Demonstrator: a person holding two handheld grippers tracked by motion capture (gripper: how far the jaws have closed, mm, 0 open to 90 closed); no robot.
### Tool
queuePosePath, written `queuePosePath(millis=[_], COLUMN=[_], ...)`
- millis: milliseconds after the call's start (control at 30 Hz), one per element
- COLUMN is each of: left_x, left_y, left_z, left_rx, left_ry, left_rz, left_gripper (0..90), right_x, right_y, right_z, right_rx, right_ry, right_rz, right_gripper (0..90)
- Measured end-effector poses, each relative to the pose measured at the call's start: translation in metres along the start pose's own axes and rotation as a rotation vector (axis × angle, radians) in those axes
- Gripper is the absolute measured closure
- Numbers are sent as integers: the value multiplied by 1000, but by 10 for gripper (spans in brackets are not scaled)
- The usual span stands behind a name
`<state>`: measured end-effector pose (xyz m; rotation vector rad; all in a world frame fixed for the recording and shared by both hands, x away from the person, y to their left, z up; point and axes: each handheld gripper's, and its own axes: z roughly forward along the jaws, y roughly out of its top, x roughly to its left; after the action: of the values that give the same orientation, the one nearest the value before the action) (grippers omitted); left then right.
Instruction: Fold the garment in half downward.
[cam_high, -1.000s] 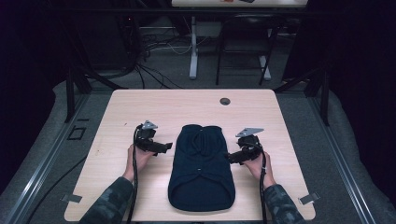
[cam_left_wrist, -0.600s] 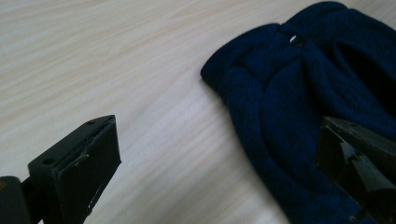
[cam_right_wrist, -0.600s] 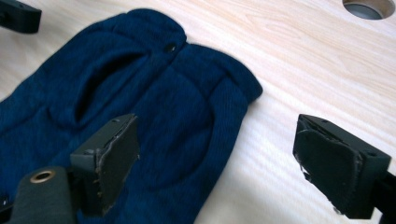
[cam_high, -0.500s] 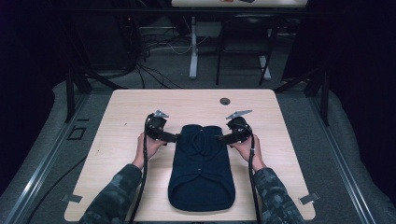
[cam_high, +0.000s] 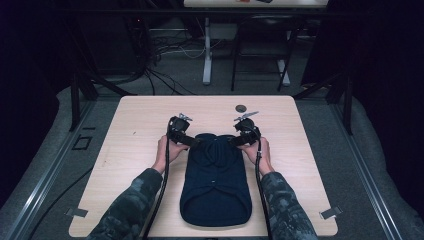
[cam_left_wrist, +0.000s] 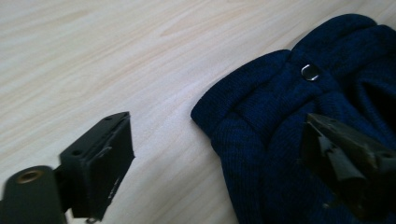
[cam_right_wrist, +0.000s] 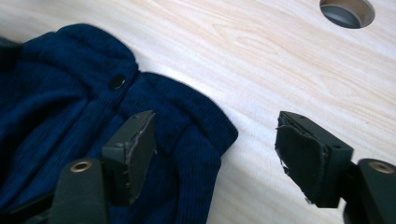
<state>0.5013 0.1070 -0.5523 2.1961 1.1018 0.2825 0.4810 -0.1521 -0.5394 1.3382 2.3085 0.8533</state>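
Navy-blue knitted garment (cam_high: 216, 180), one, folded, lies lengthwise at the middle of the light wooden table (cam_high: 130, 130). High view: two hand-held grippers, left gripper (cam_high: 192, 142) and right gripper (cam_high: 235, 140), meet the garment's far corners; one round hole (cam_high: 241, 108) lies beyond the right gripper. Left gripper view: jaws spread apart, one over bare wood, one over the knit; one metal snap button (cam_left_wrist: 310, 72) shows. Right gripper view: jaws likewise parted, straddling the garment's corner; one dark button (cam_right_wrist: 116, 82) and the hole (cam_right_wrist: 347, 12) appear.
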Motion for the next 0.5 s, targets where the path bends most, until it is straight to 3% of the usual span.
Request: queuePosePath(millis=[100, 267, 500], left_x=[-1, -3, -5], left_y=[1, 1, -1], left_z=[8, 14, 18], left_rx=[41, 47, 56], left_ry=[11, -2, -17], left_rz=[-2, 1, 5], left_gripper=[180, 247, 372], right_x=[0, 2, 7], right_y=[0, -1, -3], right_z=[4, 11, 19], right_rx=[-6, 9, 57], right_ry=[15, 24, 9], right_rz=[21, 7, -52], right_gripper=[336, 379, 502])
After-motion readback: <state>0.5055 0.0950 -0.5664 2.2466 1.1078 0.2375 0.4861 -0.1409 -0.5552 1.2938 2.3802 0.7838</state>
